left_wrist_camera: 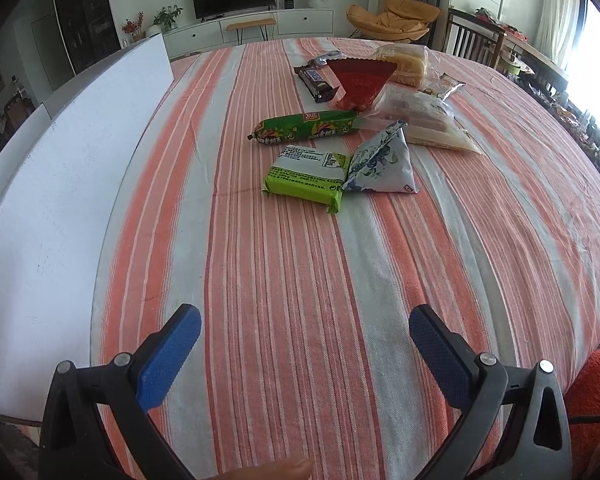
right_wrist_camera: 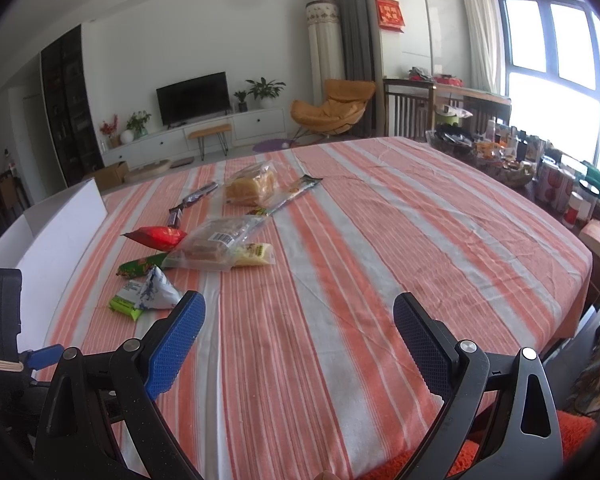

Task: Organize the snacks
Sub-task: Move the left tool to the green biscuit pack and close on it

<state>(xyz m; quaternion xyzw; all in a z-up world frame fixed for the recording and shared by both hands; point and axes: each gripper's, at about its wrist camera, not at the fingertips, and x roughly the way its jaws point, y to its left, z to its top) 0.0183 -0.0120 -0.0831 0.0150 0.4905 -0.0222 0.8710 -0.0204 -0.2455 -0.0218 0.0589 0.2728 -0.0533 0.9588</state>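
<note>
With my left gripper [left_wrist_camera: 305, 322] and right gripper [right_wrist_camera: 299, 310] both spread and empty, the snack pile, led by the green wafer pack [left_wrist_camera: 306, 178], lies well ahead, where I judge overlapping slick wrappers could slip or drag neighbours.

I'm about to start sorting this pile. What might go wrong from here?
The green sausage tube is round and may roll when nudged. The clear crinkly biscuit bag overlaps it and the red triangular packet, so lifting one may drag the others. Both open grippers, left and right, hover far from the pile.
</note>
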